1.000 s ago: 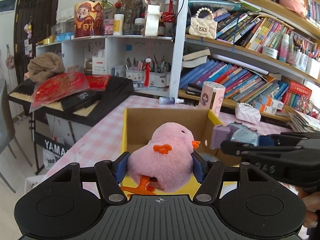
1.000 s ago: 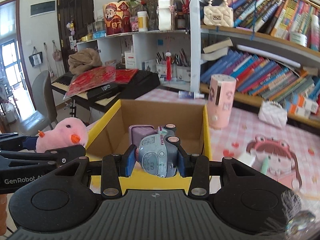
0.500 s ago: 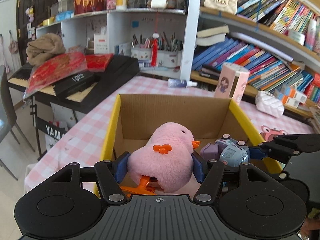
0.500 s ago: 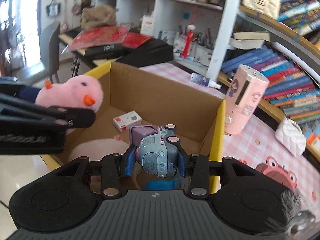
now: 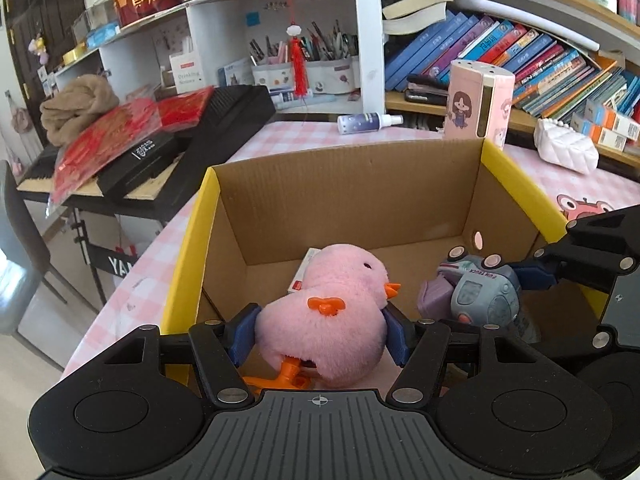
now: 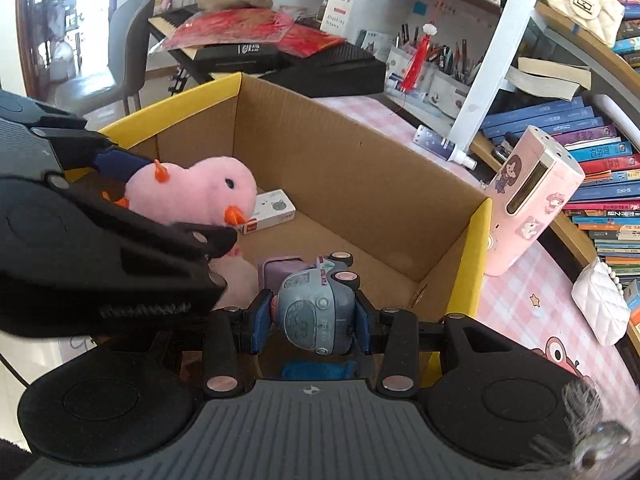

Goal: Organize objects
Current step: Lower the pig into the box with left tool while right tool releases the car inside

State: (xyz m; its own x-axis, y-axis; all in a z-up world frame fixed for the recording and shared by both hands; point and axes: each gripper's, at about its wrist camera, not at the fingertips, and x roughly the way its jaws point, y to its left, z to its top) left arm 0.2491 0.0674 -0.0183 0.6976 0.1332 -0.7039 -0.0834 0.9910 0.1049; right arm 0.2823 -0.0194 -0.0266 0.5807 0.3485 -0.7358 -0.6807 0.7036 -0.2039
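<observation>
An open cardboard box with yellow rims point(image 5: 192, 240) point(image 6: 472, 240) stands on the pink checked table. My left gripper point(image 5: 320, 334) is shut on a pink plush chick point(image 5: 328, 320) point(image 6: 192, 196) and holds it inside the box, above the floor. My right gripper point(image 6: 314, 318) is shut on a grey-blue toy truck point(image 6: 316, 312) point(image 5: 480, 296) and holds it inside the box, just right of the chick. A small white and red carton point(image 6: 268, 212) lies on the box floor.
A pink cartoon-printed case point(image 5: 478, 102) point(image 6: 532, 200) stands behind the box. A spray bottle point(image 5: 368, 122) lies near the shelf. A white quilted purse point(image 5: 568, 152) sits at right. A keyboard with red packets point(image 5: 132, 148) stands left. Bookshelves fill the back.
Both grippers have moved forward and down into the box, carrying the chick and the truck. The box looms larger and the view tilts down.
</observation>
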